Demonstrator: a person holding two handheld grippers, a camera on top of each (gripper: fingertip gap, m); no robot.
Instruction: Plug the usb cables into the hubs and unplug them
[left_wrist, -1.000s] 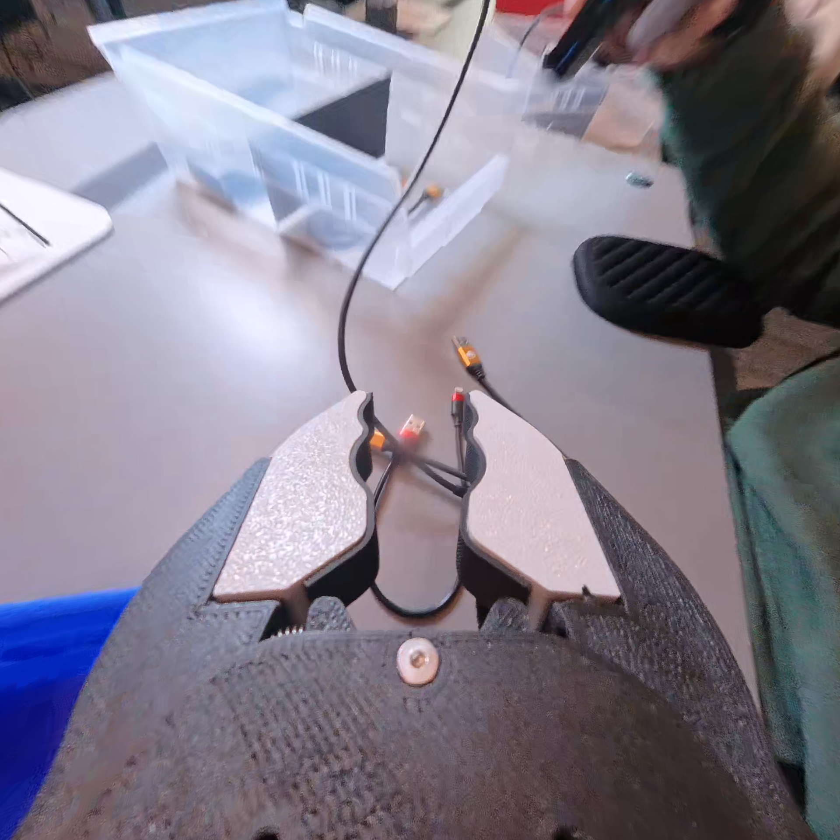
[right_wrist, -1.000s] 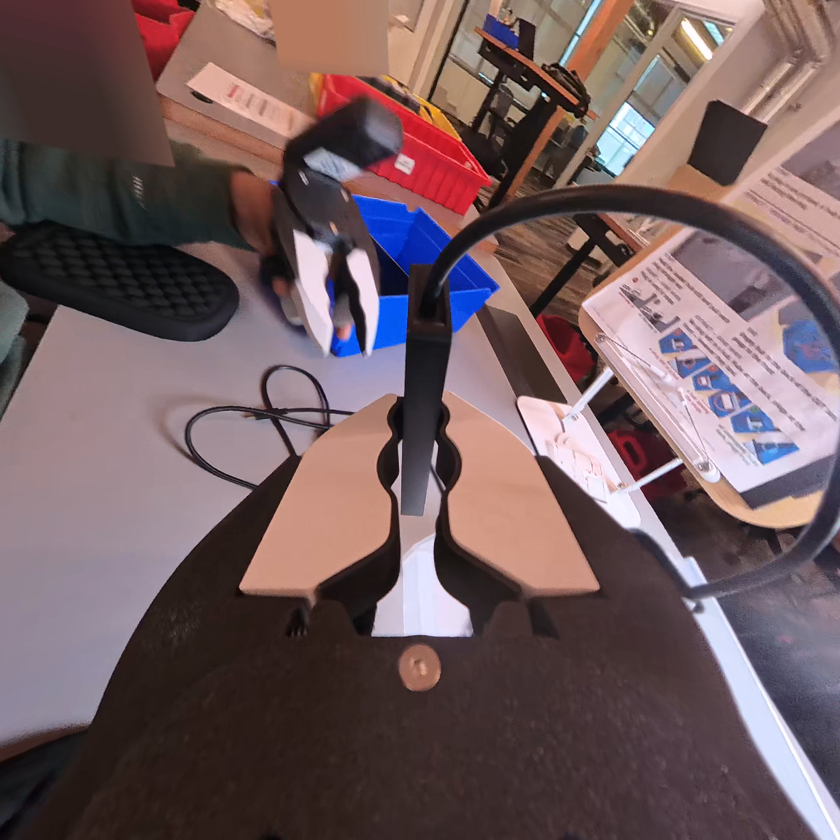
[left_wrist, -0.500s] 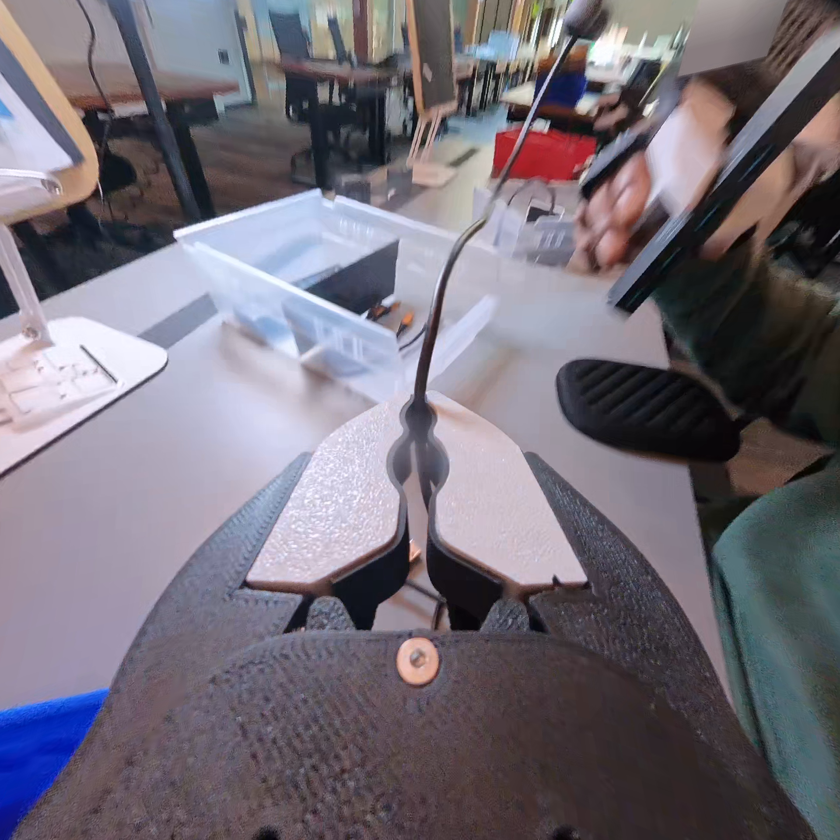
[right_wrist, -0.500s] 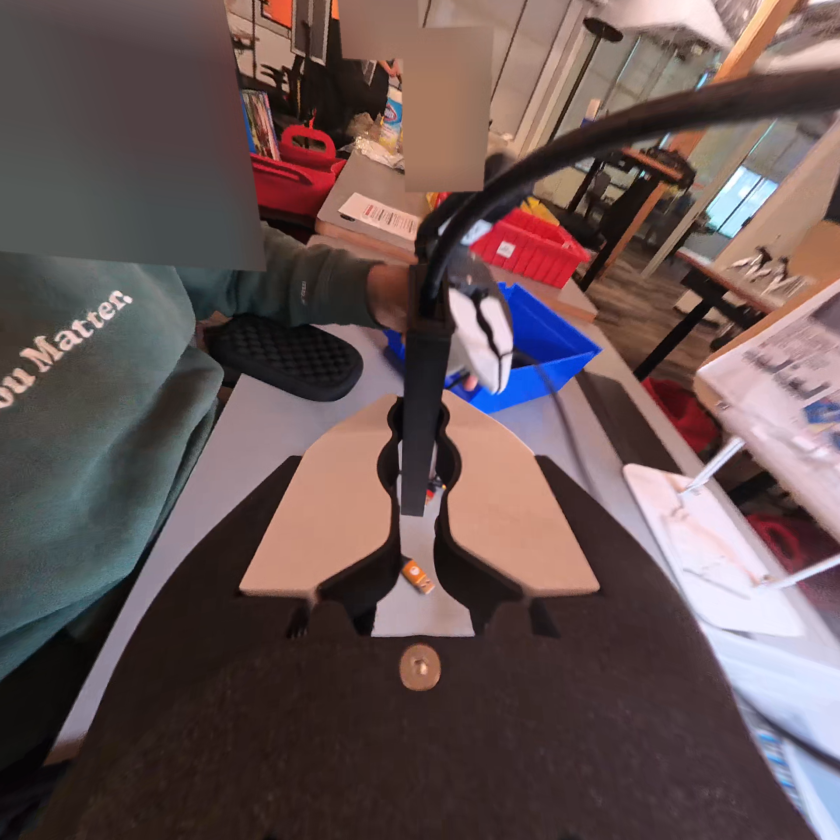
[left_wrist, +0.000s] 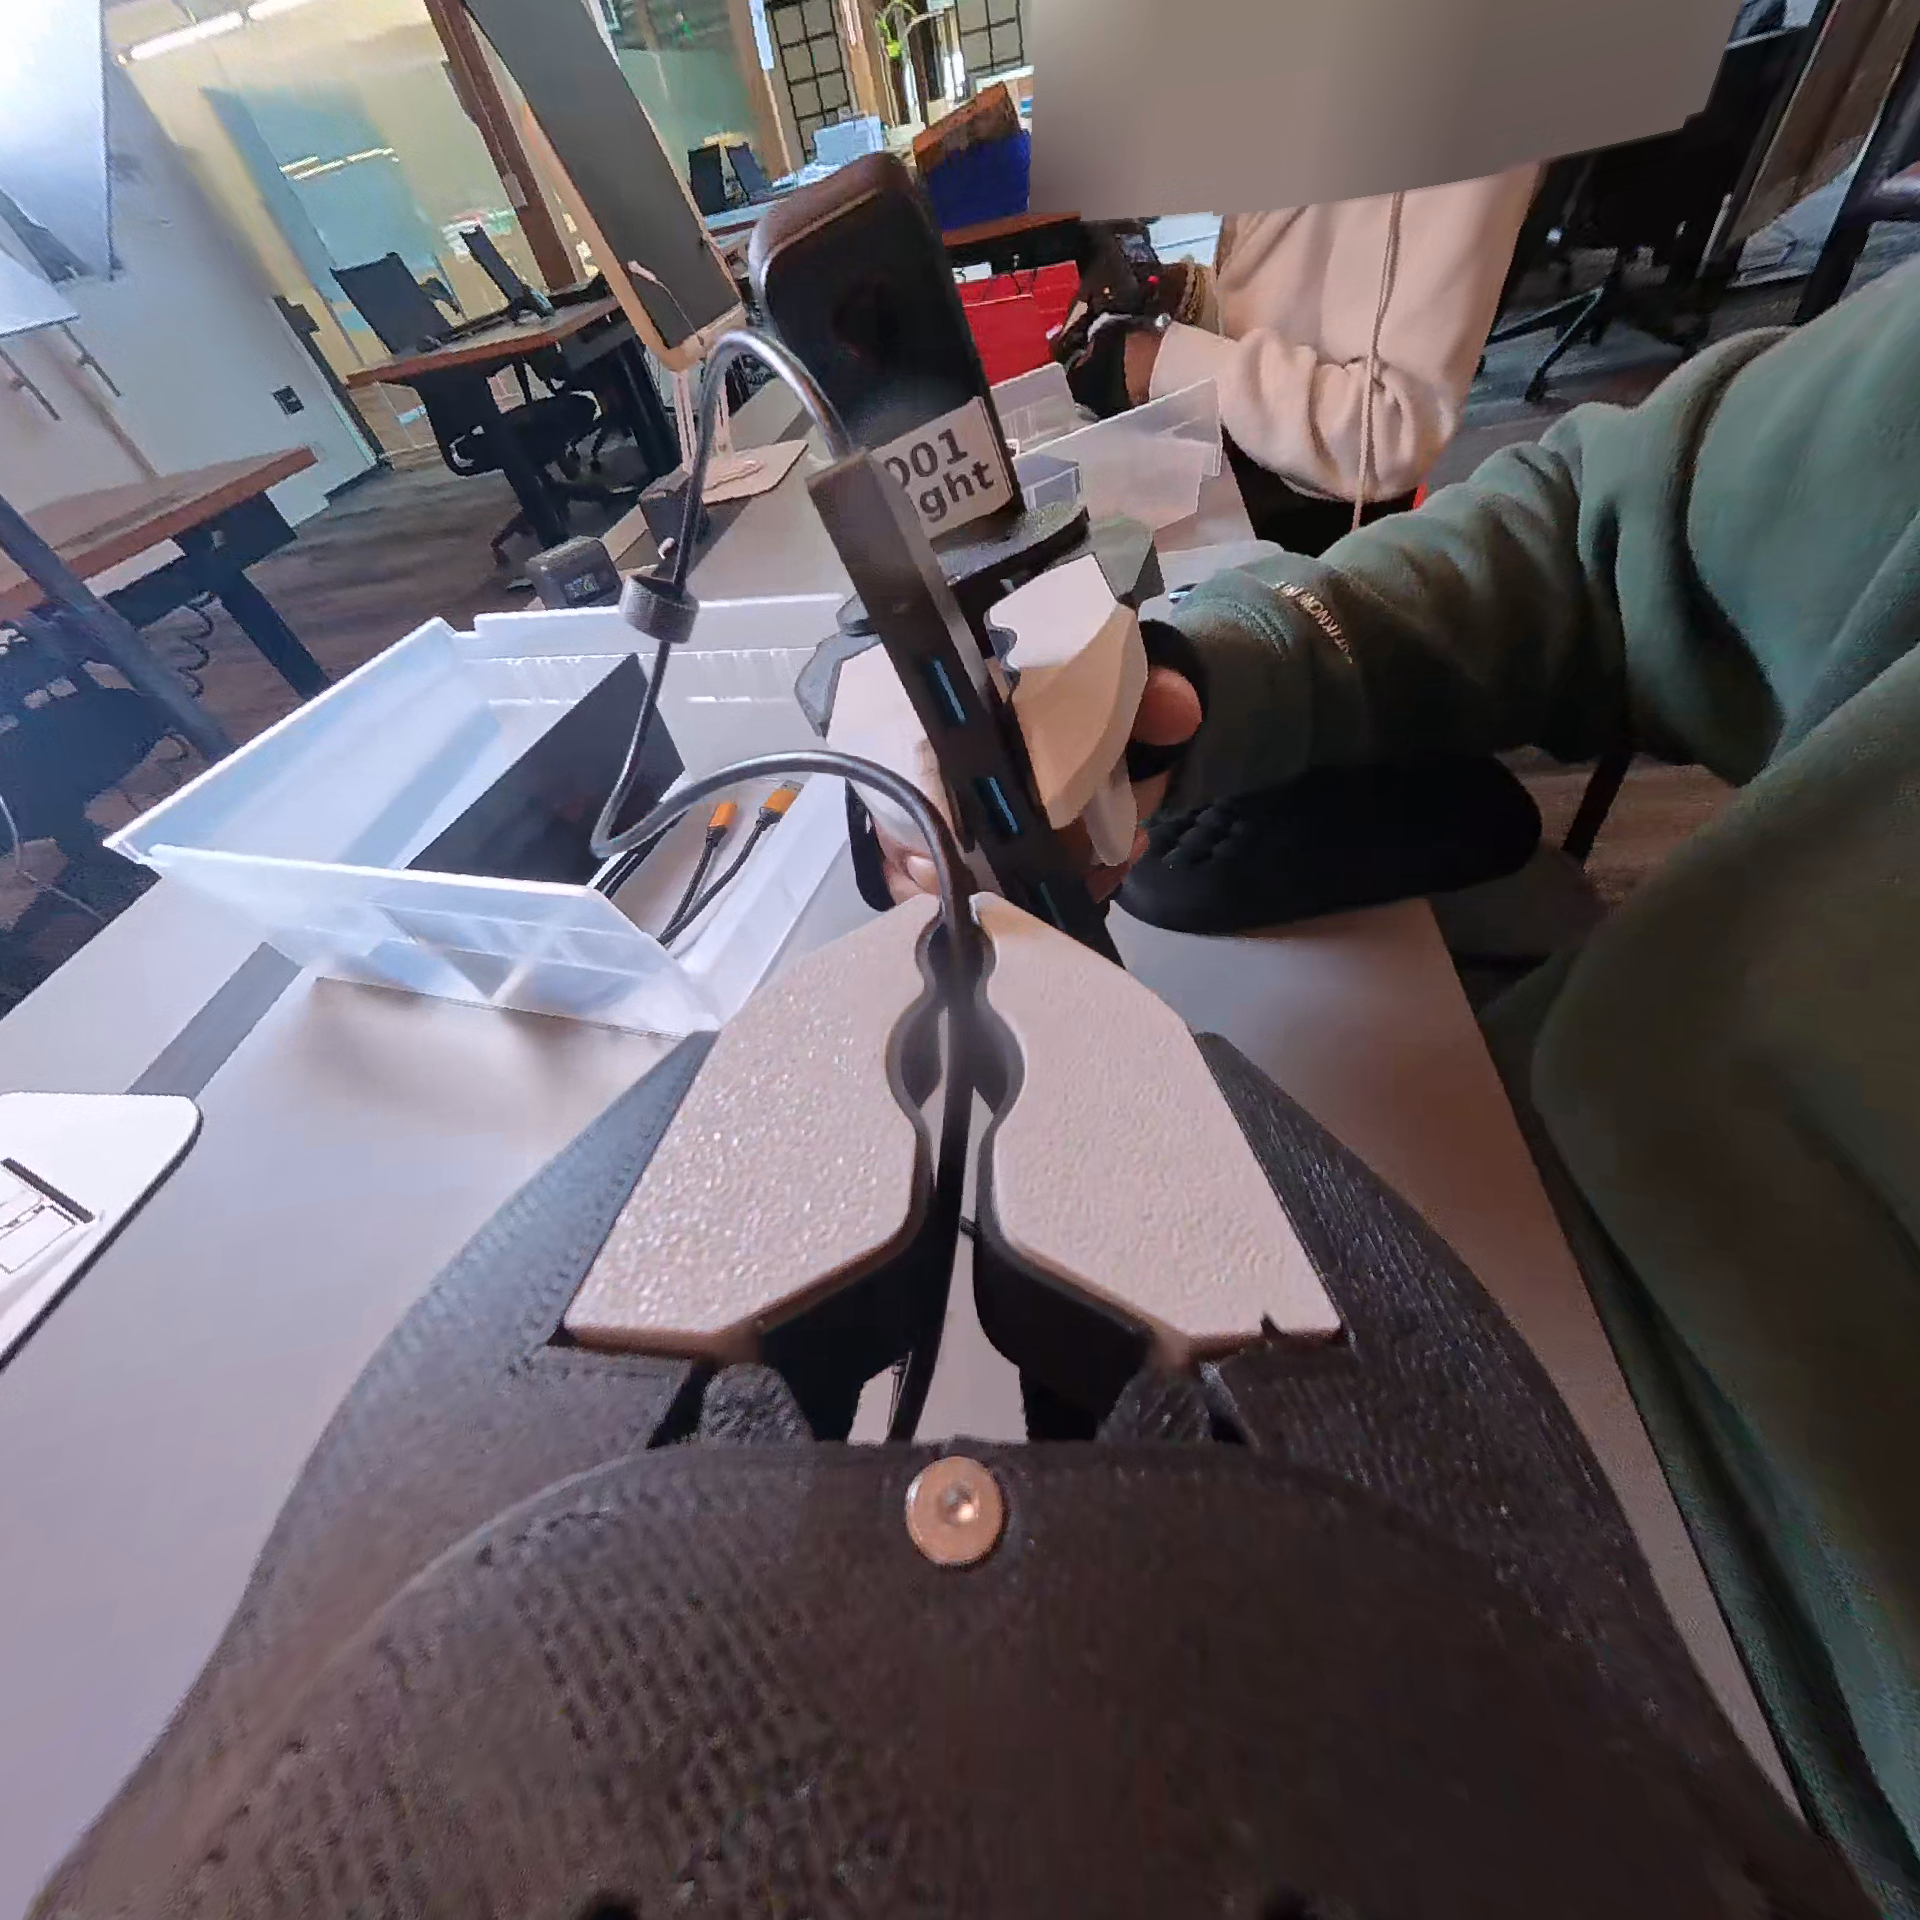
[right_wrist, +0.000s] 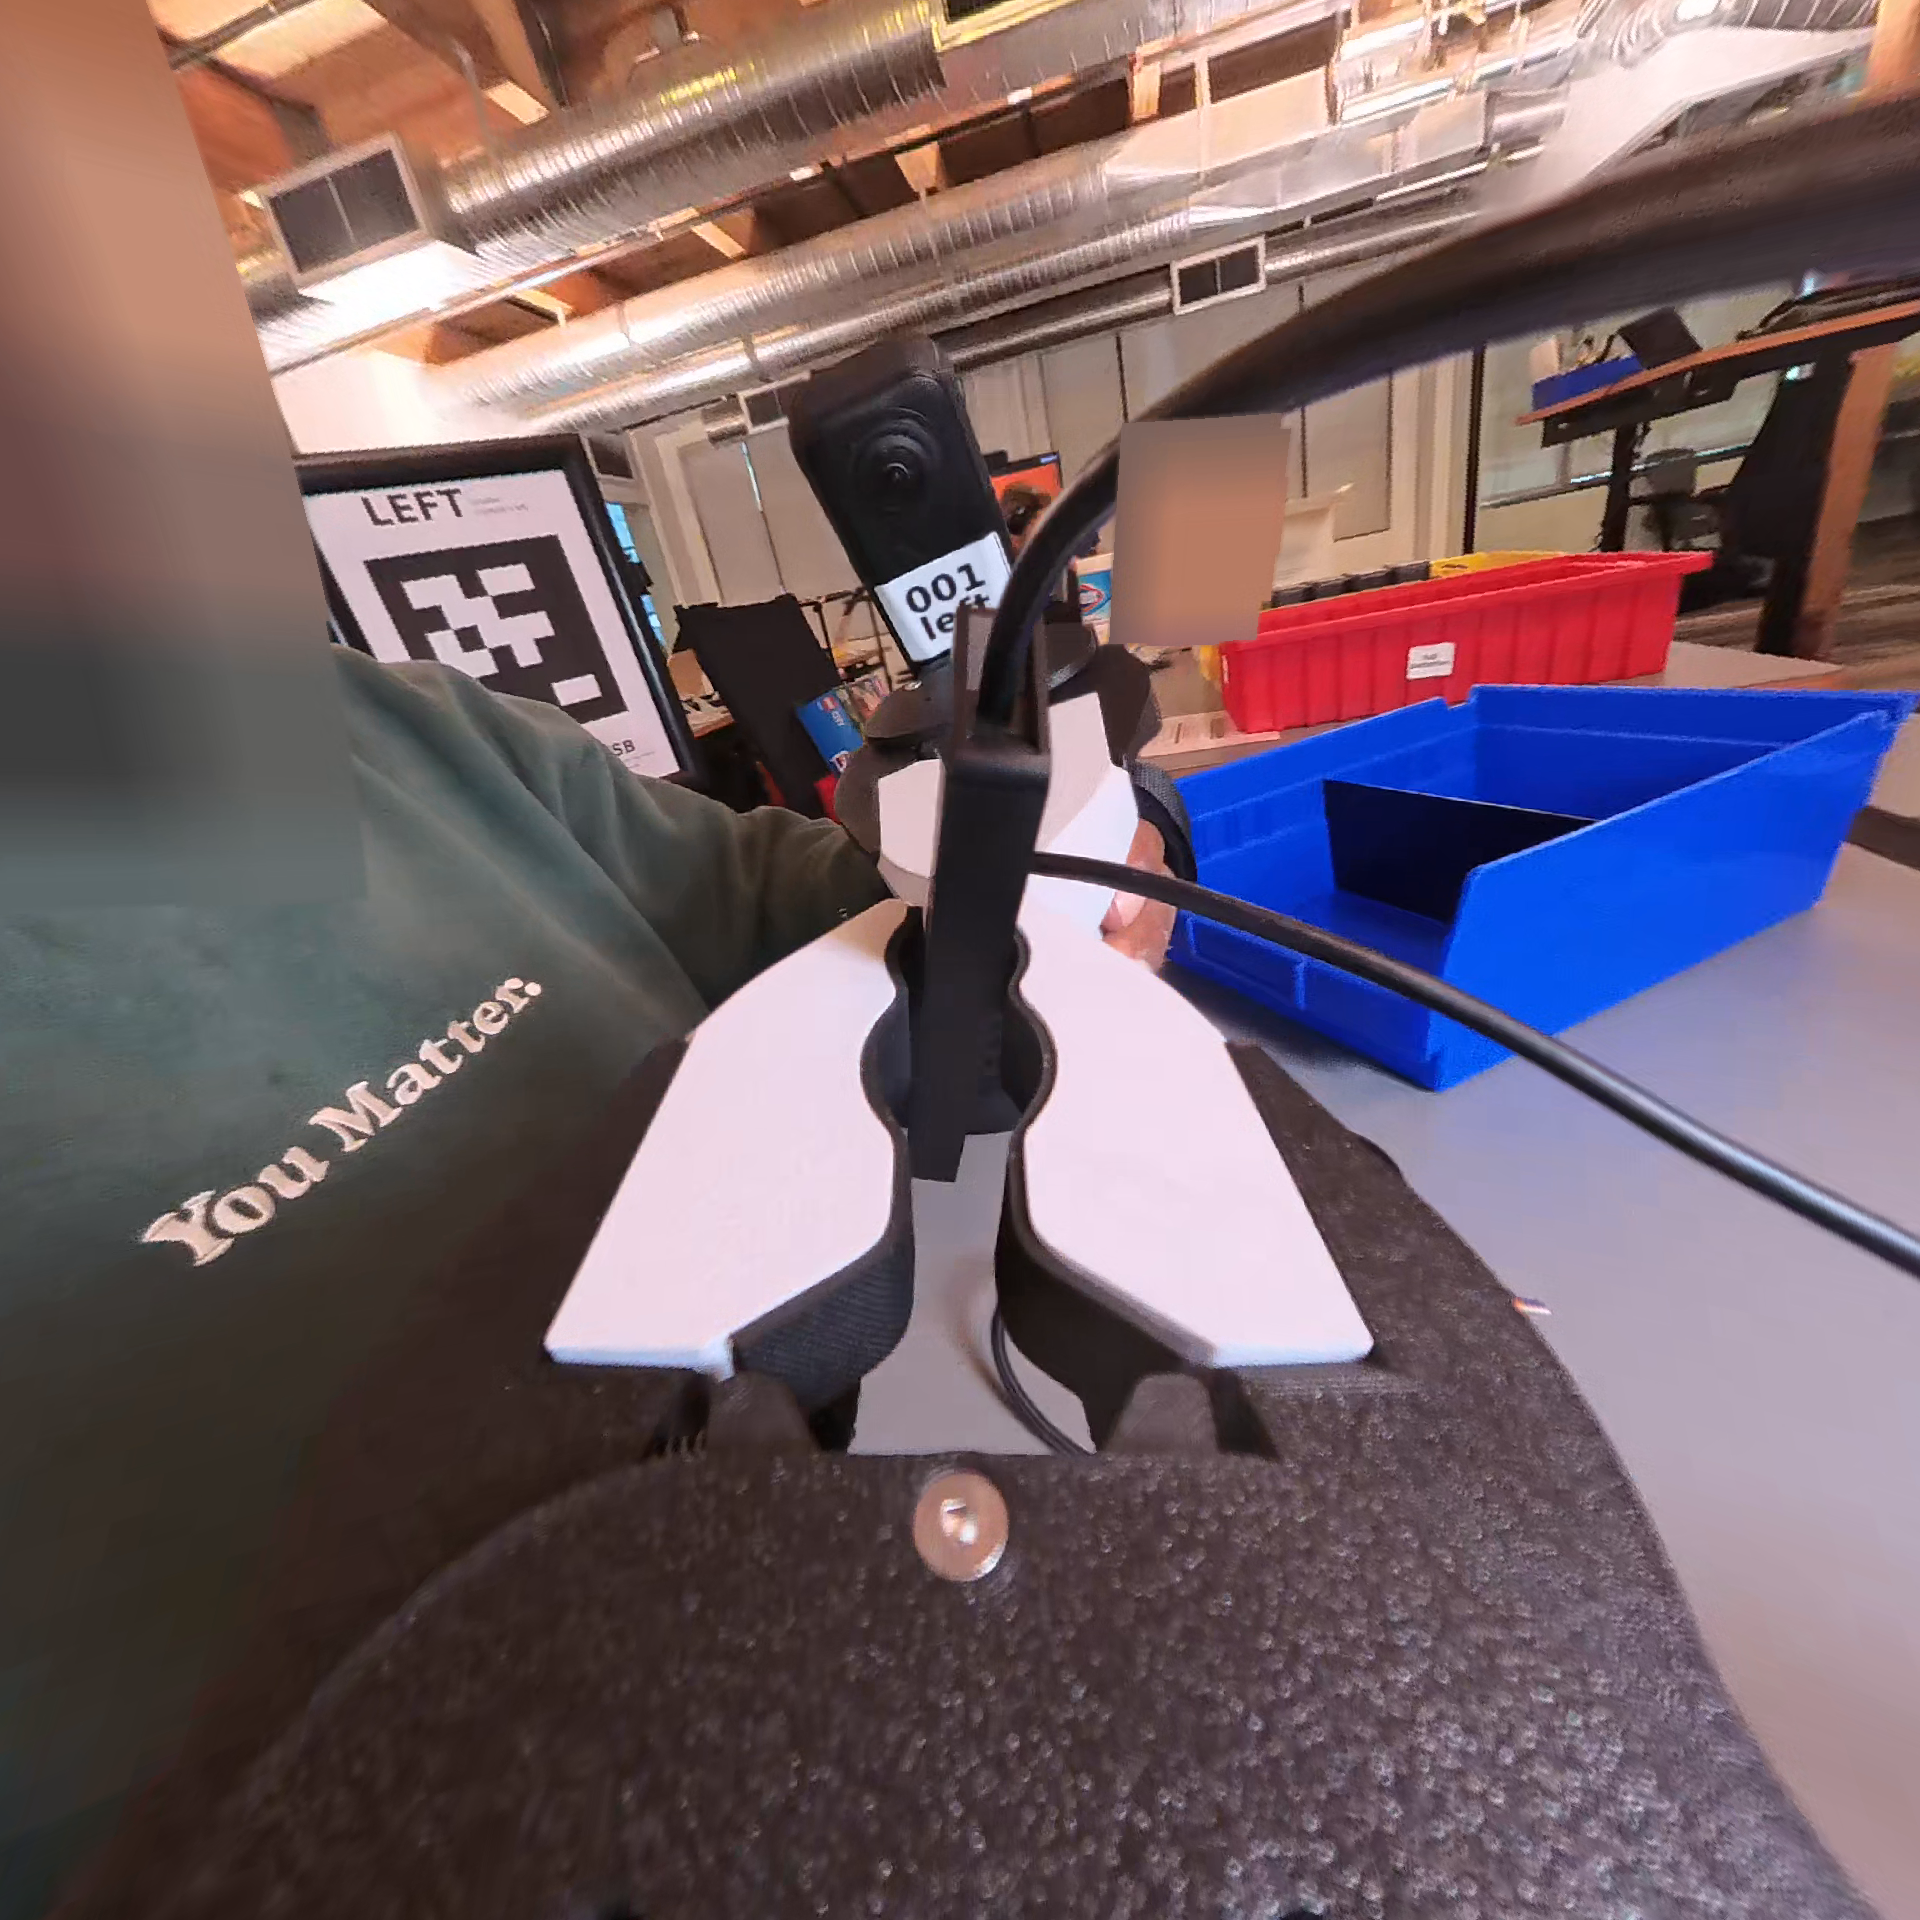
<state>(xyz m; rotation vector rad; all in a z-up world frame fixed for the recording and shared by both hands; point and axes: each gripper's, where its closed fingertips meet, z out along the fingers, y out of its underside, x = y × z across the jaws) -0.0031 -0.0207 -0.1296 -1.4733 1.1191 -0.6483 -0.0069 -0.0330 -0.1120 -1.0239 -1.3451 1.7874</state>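
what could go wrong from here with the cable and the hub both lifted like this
1. The left gripper pinches the thin black cable on its cord; no plug shows at the fingertips, so aiming it at a port may be hard.
2. The right gripper clamps only the lower end of the slim black usb hub, so a push could tilt it.
3. The hub's own cord trails toward the clear plastic bin and might snag.
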